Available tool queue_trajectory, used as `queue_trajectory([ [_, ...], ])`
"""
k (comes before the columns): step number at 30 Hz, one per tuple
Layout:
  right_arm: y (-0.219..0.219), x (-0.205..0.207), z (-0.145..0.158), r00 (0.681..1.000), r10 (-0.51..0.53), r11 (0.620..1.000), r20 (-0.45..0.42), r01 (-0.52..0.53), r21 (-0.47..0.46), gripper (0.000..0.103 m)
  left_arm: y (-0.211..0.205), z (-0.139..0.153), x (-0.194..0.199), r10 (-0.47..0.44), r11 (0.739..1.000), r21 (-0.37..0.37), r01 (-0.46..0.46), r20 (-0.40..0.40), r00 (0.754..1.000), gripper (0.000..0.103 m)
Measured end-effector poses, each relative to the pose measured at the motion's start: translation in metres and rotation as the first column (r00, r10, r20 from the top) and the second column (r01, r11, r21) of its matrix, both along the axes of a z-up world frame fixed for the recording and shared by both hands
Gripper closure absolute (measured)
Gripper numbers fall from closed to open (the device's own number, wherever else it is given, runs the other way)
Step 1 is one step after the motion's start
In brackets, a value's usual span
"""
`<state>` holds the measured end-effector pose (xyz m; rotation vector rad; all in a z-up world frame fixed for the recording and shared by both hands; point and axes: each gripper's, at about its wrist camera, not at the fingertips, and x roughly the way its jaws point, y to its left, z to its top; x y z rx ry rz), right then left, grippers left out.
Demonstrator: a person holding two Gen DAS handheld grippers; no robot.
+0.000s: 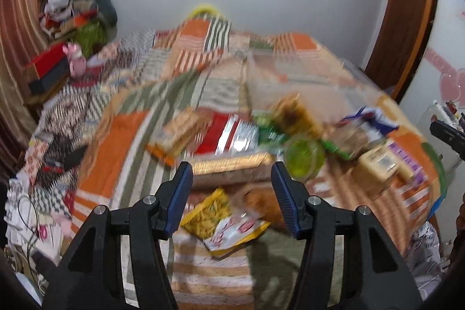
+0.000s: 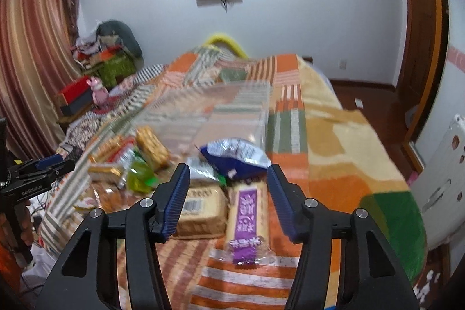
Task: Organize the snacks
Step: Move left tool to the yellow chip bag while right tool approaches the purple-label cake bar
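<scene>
A pile of snacks lies on the patchwork bedspread [image 1: 116, 141]. In the left wrist view my left gripper [image 1: 231, 169] hangs open above a yellow chip bag [image 1: 209, 208] and a white-and-red packet [image 1: 235, 231], just short of a gold-edged box [image 1: 229, 167]. A green cup [image 1: 303, 157] and a red-and-silver packet [image 1: 229, 132] lie beyond. My right gripper [image 2: 228, 170] is open over a purple-labelled cake packet [image 2: 248, 217] and a tan bar-coded pack [image 2: 200, 208], with a blue bag [image 2: 235, 156] behind them. Neither gripper's pads touch anything.
A clear plastic box [image 2: 221, 106] rests on the bed behind the pile. Clothes and boxes [image 1: 72, 19] are heaped at the far left by a striped curtain [image 2: 29, 48]. The bed's right edge [image 2: 392, 164] drops to the floor near a white appliance [image 2: 441, 179].
</scene>
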<state>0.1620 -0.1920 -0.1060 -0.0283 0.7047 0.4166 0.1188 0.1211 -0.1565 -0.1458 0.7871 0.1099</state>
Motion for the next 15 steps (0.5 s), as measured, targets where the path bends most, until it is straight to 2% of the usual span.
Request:
queue_trajectory([
  [4,-0.004,0.011,-0.013,0.998,-0.011,1.0,-0.064,0.01,-0.023,0.054,0.01,-0.028,0.009,-0.001,0.999,-0.049,-0.004,-0.086,0.996,0.047],
  [7,-0.007,0.017,-0.021,0.994,-0.012,1.0,-0.107,0.01,-0.021,0.054,0.014,-0.042,0.011,0.015,0.997,-0.073,-0.024,-0.117,0.993,0.045],
  [9,-0.005,0.019,-0.024,0.991,-0.002,1.0,-0.137,0.001,-0.008,0.054,0.019,-0.045,0.009,0.033,0.995,-0.087,-0.043,-0.113,0.993,0.034],
  [15,0.009,0.019,-0.027,0.989,0.036,0.999,-0.145,-0.039,-0.016,0.053,0.035,-0.054,0.001,0.069,0.988,-0.131,-0.086,-0.129,0.989,0.02],
])
